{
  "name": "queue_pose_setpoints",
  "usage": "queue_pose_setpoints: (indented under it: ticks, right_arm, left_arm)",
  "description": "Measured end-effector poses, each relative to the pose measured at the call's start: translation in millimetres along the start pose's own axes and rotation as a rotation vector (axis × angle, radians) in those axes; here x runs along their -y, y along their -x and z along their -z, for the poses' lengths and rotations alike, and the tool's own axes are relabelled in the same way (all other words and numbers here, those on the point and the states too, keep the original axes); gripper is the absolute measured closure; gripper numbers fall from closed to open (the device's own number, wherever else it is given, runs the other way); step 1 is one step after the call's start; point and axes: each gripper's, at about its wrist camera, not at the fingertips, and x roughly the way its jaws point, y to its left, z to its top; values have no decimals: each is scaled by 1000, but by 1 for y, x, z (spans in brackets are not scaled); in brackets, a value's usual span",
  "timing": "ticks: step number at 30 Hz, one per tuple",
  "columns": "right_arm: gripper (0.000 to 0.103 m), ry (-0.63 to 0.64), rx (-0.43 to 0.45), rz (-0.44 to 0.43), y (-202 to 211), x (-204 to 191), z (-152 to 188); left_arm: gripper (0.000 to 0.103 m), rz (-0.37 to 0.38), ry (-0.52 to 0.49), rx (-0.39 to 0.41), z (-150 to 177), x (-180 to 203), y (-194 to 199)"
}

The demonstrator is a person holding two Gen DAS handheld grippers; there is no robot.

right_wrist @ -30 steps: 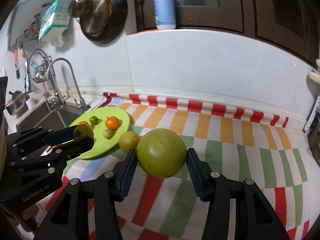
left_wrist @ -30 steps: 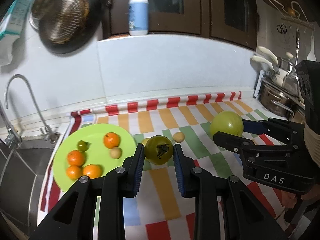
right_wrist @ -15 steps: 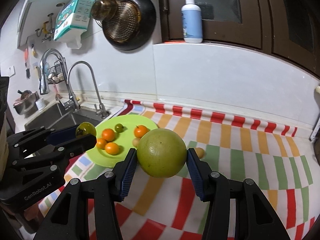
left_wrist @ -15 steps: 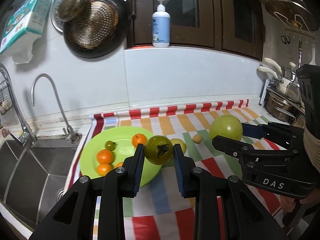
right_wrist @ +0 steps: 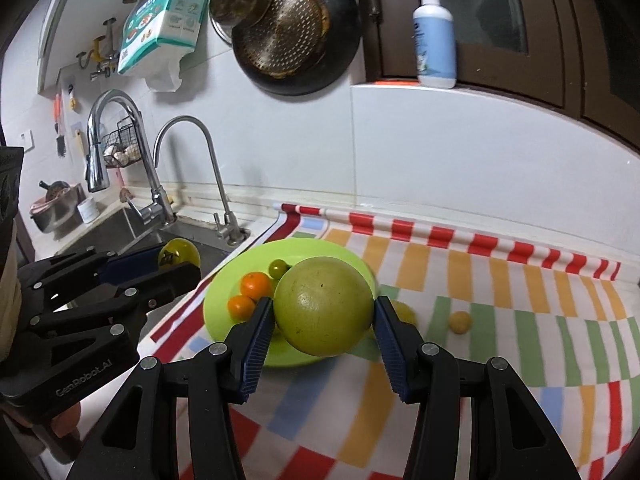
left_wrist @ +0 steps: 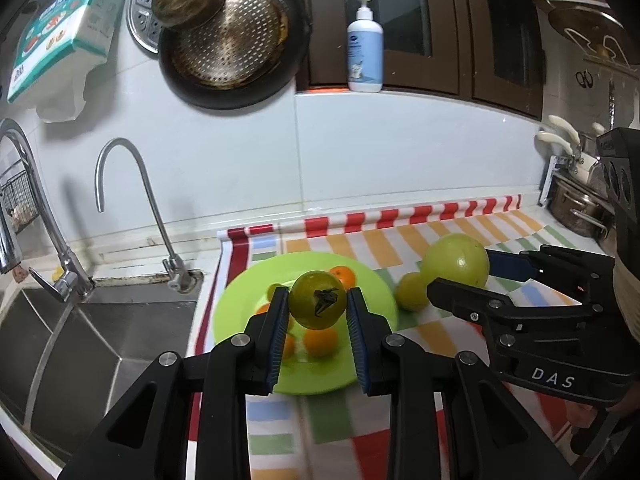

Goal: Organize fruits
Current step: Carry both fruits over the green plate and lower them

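My left gripper [left_wrist: 317,295] is shut on a small green tomato [left_wrist: 318,308] with a dark stalk, held in the air over the lime-green plate [left_wrist: 320,378]. My right gripper [right_wrist: 323,302] is shut on a large round green fruit [right_wrist: 324,312], raised above the plate's [right_wrist: 312,250] right side. On the plate lie oranges [right_wrist: 256,284] and a small green tomato [right_wrist: 278,268]. Each wrist view shows the other hand: the right gripper [left_wrist: 460,270] to the right, the left gripper [right_wrist: 178,262] to the left over the sink's edge.
A yellow-green fruit [left_wrist: 410,292] and a small yellow one [right_wrist: 460,322] lie on the striped cloth [right_wrist: 500,280] right of the plate. A steel sink [left_wrist: 80,340] with taps [left_wrist: 160,220] is at the left. A pot [left_wrist: 576,208] stands far right; pans hang on the wall.
Both grippers have moved left along the counter with their fruits still held. The plate and the sink now lie straight ahead, nearer than before.
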Motion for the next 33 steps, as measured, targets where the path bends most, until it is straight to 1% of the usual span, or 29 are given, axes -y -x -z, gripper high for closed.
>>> queue_pose_setpoints:
  ticks: [9,16,27,33]
  right_arm:
    - [52,-10,-27,4,-44,-27,-10]
    - [52,-36,-51,7,-79,-36,-16]
    - [52,-35,-129,9,-137,-38,-14]
    - [52,-34,-169,12,-158,-35,-9]
  left_arm:
    - [74,9,-16,-31,0,-42,-36]
    - [74,20,-29,-69,-1,-64,-77]
    - [74,43,-65,-139,7,-80,-131]
    - [74,64,-74,-162,12,-84,-151]
